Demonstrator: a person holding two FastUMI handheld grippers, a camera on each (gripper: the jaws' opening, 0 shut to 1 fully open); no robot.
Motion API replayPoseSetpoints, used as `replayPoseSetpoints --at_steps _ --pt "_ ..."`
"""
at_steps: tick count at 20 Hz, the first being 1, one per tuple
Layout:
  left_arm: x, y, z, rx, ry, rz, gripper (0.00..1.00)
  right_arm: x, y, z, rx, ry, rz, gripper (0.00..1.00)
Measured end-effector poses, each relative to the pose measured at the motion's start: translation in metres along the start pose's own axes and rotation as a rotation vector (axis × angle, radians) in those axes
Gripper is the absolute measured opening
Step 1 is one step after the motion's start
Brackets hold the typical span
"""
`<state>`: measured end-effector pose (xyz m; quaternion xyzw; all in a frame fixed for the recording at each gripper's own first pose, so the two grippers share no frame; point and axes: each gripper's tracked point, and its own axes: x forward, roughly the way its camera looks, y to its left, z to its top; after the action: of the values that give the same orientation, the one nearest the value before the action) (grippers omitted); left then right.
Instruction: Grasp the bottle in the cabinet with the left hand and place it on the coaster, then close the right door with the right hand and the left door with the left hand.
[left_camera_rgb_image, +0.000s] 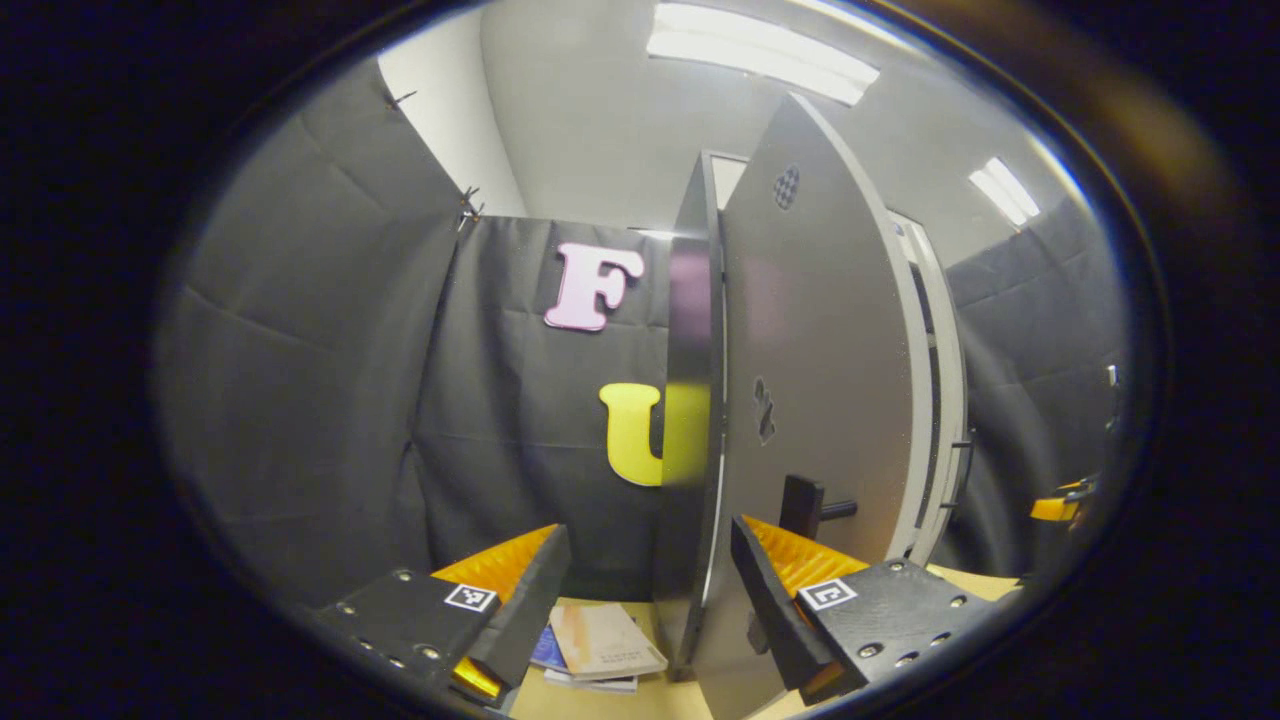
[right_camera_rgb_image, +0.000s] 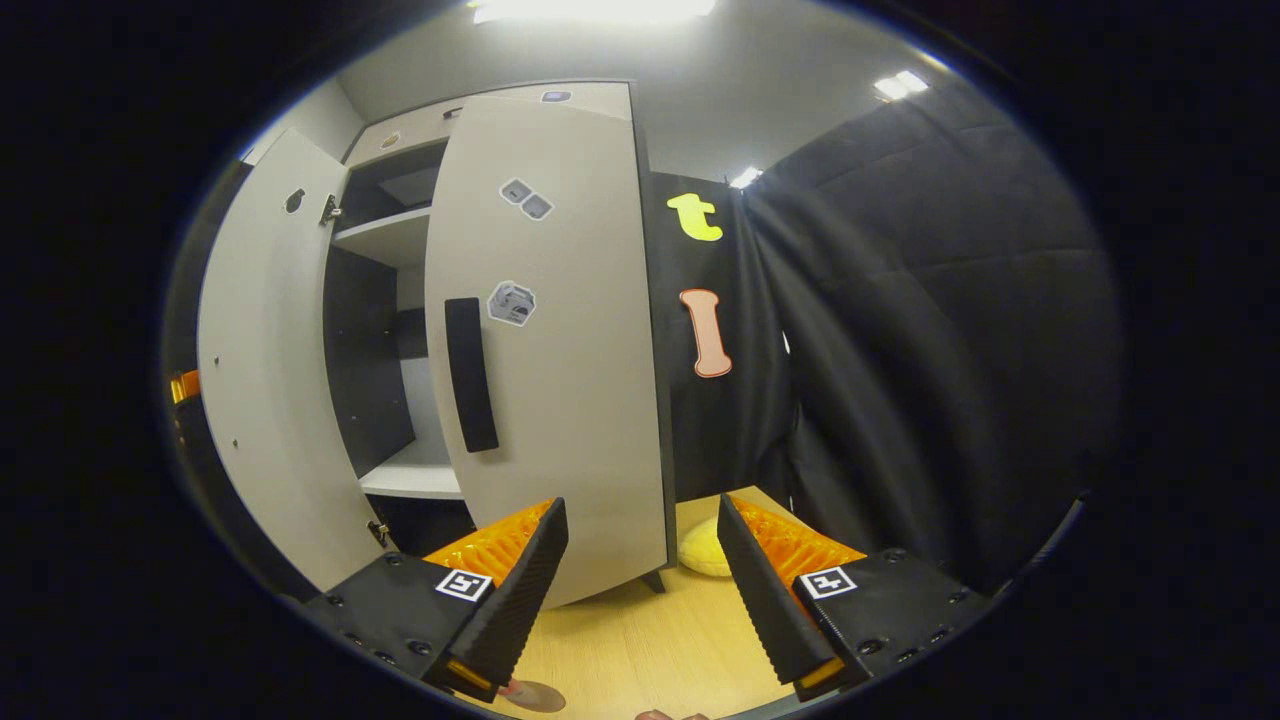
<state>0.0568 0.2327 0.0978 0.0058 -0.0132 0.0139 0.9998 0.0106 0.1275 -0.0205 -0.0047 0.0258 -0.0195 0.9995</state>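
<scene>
Both tongs, left gripper (left_camera_rgb_image: 640, 610) and right gripper (right_camera_rgb_image: 640, 590), stood released; the pale right door (right_camera_rgb_image: 550, 340) with its dark handle (right_camera_rgb_image: 470, 375) hung ajar.

Recording booth: black cloth walls (right_camera_rgb_image: 950, 300), office ceiling lights (left_camera_rgb_image: 760, 50), cabinet (right_camera_rgb_image: 540, 330).

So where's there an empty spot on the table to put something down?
The bare wooden table between the right hand-held gripper fingers, in front of the cabinet's right door, is free. It's bordered by the yellow cushion-like thing behind. In the left gripper view, books crowd the patch beside the left door.
</scene>
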Motion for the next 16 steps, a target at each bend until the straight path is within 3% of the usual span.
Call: replayPoseSetpoints --at_steps 4,5,7,10,16 --pt "0.004 -0.002 -0.007 0.039 0.042 -0.011 0.93 0.003 -0.008 -0.006 0.007 0.025 -0.012 0.96" --pt "0.006 -0.004 -0.007 0.070 0.055 -0.015 0.99 0.005 -0.010 -0.008 0.007 0.035 -0.011 0.92" --pt "0.009 -0.008 -0.009 0.107 0.067 -0.015 0.99 0.008 -0.010 -0.014 0.006 0.055 -0.008 0.96" --pt "0.011 -0.014 -0.012 0.060 0.084 -0.020 0.99 0.011 -0.012 -0.020 0.030 0.073 0.001 0.96" --pt "0.005 -0.041 -0.014 0.070 0.127 0.058 0.97 0.021 -0.022 -0.027 0.059 0.100 0.033 0.96"
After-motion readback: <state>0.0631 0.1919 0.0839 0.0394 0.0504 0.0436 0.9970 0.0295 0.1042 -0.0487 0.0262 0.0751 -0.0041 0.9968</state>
